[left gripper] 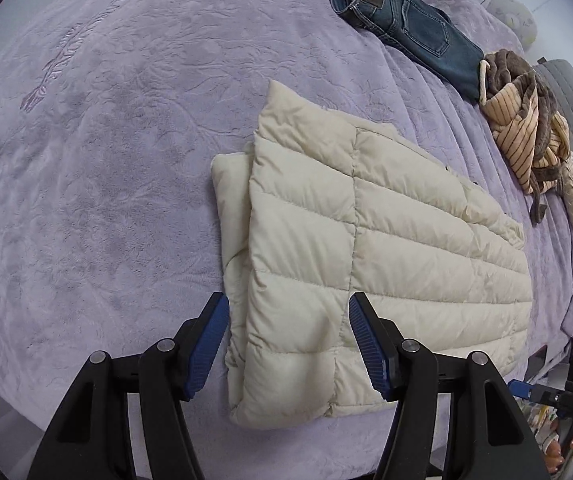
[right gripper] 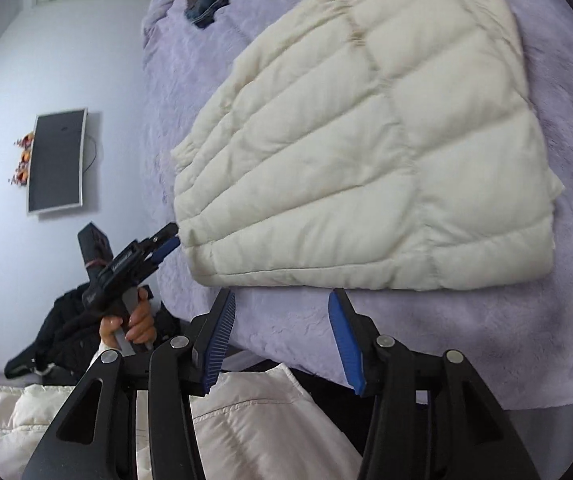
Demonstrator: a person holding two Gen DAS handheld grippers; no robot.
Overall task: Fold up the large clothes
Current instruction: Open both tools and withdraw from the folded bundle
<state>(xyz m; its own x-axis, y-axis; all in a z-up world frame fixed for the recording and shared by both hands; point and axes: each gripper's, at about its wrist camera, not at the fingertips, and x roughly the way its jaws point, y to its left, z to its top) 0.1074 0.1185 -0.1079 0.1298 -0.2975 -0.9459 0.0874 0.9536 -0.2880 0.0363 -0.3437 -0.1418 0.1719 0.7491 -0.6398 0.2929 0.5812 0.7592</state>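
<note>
Both grippers are open — left gripper (left gripper: 288,344) above the folded cream jacket (left gripper: 366,248), right gripper (right gripper: 282,340) just beside it on the bed (left gripper: 106,160).

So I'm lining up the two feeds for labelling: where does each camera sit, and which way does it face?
Left wrist: sits on the left gripper, looking along its open fingers across the purple blanket at the folded cream jacket, with jeans and a striped garment beyond; the right gripper shows at the lower right edge.
Right wrist: sits on the right gripper, open, facing the jacket's near edge; the left gripper and the hand holding it show at left.
Shared: jacket, blanket, jeans.
</note>
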